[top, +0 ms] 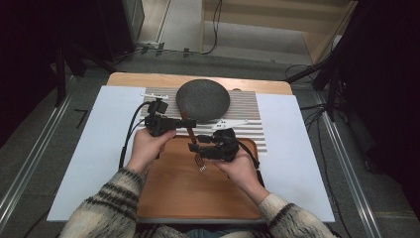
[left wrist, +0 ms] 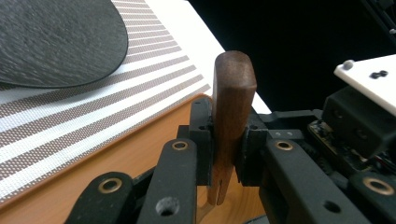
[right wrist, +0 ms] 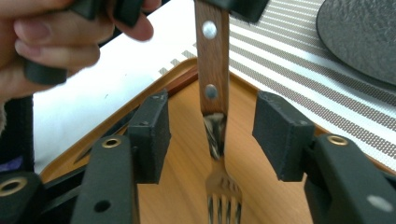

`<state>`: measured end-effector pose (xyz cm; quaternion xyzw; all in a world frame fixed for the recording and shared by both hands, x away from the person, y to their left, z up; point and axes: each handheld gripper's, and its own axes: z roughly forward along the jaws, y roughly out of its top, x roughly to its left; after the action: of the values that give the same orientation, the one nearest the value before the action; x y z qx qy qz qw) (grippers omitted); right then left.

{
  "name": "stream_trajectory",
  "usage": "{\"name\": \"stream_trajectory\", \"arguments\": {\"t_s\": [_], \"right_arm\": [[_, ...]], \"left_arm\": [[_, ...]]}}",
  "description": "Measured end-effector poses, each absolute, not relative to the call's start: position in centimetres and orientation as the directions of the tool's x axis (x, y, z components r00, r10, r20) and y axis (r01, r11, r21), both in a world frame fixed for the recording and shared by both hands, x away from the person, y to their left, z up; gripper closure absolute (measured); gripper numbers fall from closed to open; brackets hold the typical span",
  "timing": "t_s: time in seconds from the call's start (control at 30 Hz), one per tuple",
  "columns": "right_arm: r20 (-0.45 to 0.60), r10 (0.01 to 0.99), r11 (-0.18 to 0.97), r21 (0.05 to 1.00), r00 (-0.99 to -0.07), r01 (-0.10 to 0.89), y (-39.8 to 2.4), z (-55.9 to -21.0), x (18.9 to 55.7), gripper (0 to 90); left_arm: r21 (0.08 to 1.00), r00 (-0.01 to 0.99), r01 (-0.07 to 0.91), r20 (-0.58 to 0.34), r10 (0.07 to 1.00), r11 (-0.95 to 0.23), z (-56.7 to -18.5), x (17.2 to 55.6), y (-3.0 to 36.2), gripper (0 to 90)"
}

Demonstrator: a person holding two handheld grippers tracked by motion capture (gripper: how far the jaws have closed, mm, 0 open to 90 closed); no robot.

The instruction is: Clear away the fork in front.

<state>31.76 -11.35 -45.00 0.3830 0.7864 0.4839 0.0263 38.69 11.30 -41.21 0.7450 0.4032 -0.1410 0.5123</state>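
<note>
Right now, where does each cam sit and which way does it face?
High view: above the person's side, facing forward and down on the tray; forearms, both hands show.
Left gripper view: along its jaws, shut on the fork handle.
Right gripper view: along open jaws either side of the fork; left hand shows.
Shared: fork, tray, round mat.

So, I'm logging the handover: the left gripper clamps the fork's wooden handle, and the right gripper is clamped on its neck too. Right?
Not quite. The left gripper does clamp the fork by its wooden handle, but the right gripper is open, pads clear of the neck on both sides, as the right gripper view shows.
</note>
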Motion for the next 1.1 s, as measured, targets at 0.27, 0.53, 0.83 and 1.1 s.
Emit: {"name": "stream_trajectory", "arguments": {"t_s": [0.27,0.53,0.83,1.1], "right_arm": [[0.329,0.606,0.265,0.775,-0.724,0.574,-12.5,-44.9,31.9,32.6],[0.316,0.599,0.291,0.77,-0.736,0.568,-14.5,-45.0,31.8,26.4],[0.297,0.603,0.302,0.774,-0.74,0.557,-15.9,-45.1,31.2,23.7],[0.278,0.613,0.311,0.776,-0.74,0.549,-16.5,-45.1,30.8,21.2]], "left_arm": [[0.66,0.65,0.733,-0.609,0.454,-0.163,-40.8,38.7,12.1,79.9],[0.644,0.654,0.741,-0.627,0.424,-0.19,-40.3,38.6,12.9,79.9],[0.645,0.678,0.726,-0.614,0.403,-0.239,-40.1,37.8,13.5,79.9],[0.634,0.687,0.722,-0.612,0.392,-0.276,-40.2,36.9,13.9,79.9]]}}
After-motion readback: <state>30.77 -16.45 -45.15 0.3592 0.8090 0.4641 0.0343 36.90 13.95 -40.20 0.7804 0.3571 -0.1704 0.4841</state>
